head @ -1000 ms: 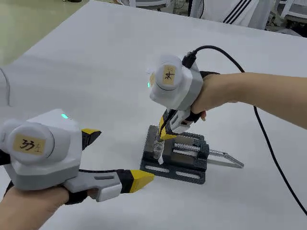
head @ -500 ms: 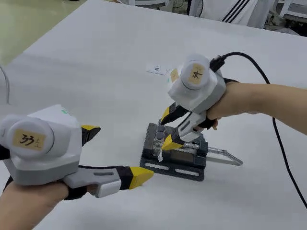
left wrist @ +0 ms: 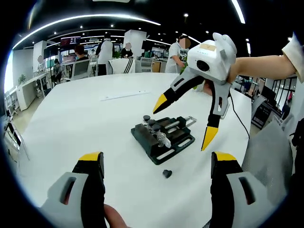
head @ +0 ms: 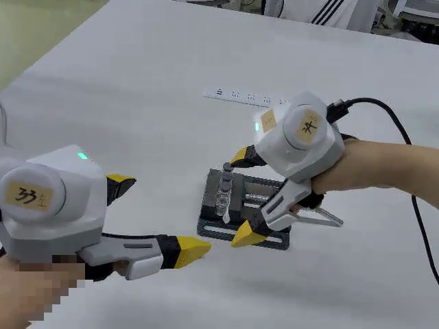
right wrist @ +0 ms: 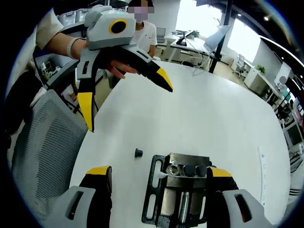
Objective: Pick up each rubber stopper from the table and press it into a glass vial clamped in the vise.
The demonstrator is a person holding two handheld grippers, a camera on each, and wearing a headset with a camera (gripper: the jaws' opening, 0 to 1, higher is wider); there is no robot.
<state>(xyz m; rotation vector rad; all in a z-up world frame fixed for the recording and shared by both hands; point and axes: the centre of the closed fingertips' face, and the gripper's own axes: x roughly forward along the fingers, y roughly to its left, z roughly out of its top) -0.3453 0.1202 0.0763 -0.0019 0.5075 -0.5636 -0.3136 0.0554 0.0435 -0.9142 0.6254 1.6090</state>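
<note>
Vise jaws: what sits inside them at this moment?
A row of glass vials stands clamped in the vise. Two carry dark stoppers, and the end one looks open. Their lower parts are covered by the jaws.

The head view is looking forward and down from high on the near side, taking in the vise (head: 243, 216) at middle distance on the table (head: 137, 82). The left gripper view is looking low across the table at the vise from a little way off, facing the right gripper (left wrist: 183, 122). The right gripper view is hanging close above the vise, tilting down and facing back toward the left gripper (right wrist: 127, 104). Both gripper views are sharing the vise and a loose stopper (left wrist: 166, 173) beside it.
</note>
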